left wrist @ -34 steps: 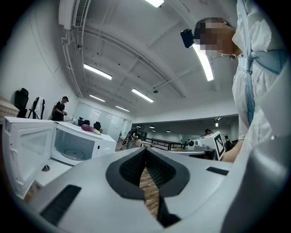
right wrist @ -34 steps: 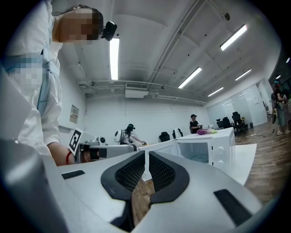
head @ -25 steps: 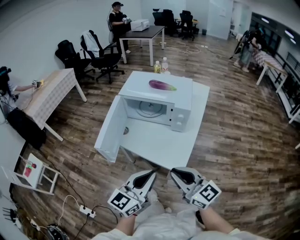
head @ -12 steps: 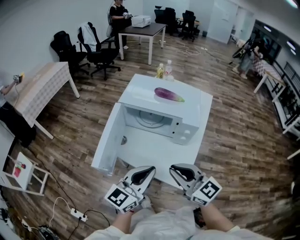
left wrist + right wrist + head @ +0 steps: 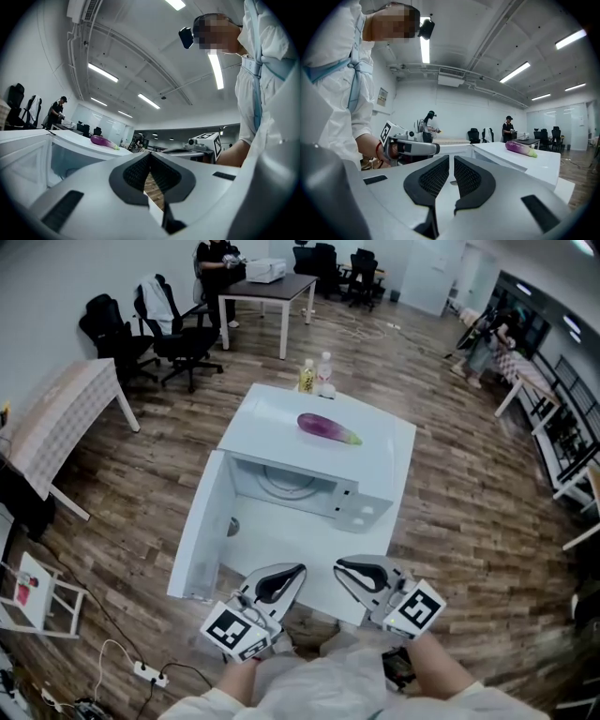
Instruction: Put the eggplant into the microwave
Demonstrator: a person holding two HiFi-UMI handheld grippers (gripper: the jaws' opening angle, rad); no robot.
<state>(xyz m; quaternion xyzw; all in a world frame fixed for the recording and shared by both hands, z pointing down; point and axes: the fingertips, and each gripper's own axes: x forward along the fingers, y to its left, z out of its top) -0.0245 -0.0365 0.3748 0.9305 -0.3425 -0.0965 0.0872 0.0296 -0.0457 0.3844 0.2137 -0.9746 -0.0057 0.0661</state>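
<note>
A purple eggplant (image 5: 328, 428) lies on top of the white microwave (image 5: 375, 507), also seen in the left gripper view (image 5: 104, 141) and the right gripper view (image 5: 520, 148). The microwave's door (image 5: 199, 538) stands swung open to the left, and its cavity (image 5: 281, 482) shows a turntable. My left gripper (image 5: 275, 586) and right gripper (image 5: 364, 575) hover side by side at the table's near edge, well short of the eggplant. Both are shut with nothing between the jaws (image 5: 150, 157) (image 5: 451, 164).
The microwave stands on a white table (image 5: 291, 549). Two bottles (image 5: 316, 375) stand behind it. Office chairs (image 5: 173, 334), a desk (image 5: 267, 292) with a person at it, and a checked table (image 5: 52, 423) lie to the left and back. A power strip (image 5: 150, 673) lies on the floor.
Both grippers have come forward together to the table's near edge, and the microwave now looks nearer. Their jaws stayed shut. The eggplant has not moved.
</note>
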